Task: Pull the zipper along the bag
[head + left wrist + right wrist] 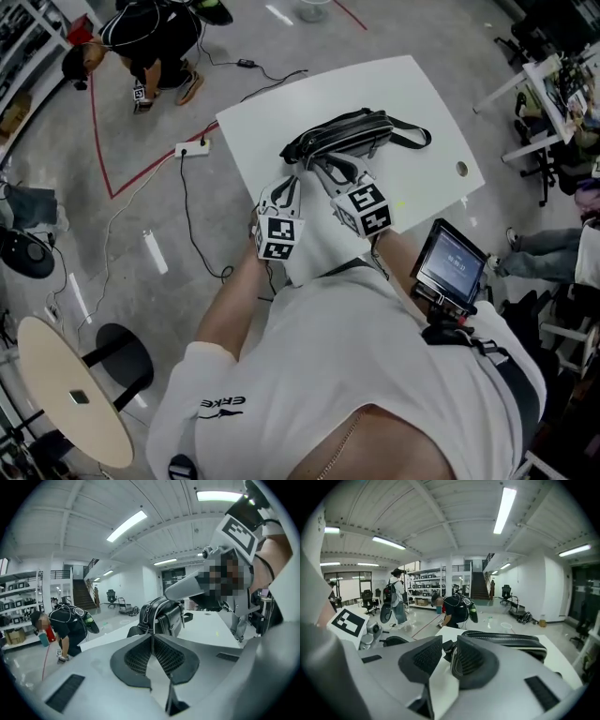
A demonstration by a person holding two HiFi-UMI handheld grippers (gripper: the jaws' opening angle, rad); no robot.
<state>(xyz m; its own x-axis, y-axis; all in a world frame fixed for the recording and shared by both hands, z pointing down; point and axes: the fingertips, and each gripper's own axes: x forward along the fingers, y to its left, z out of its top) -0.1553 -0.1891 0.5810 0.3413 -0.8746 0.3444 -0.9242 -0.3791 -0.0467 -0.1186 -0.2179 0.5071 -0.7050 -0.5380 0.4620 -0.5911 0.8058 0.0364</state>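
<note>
Black bag [356, 131] on the table [427, 98]; left gripper [152, 639] closed on nothing, right gripper [446, 651] slightly parted at the bag's end. Seemingly the approach; next, find and clamp the zipper pull.

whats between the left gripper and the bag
Only a short bare strip of white table. The head view shows it between the left gripper and the bag.

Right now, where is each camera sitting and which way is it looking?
Head view: on the person's head, looking steeply down at the bag on the table; arms, left gripper and right gripper show.
Left gripper view: on the left gripper, looking along closed jaws at the bag's end.
Right gripper view: on the right gripper, looking along slightly parted jaws at the bag's side.
All share the bag.
</note>
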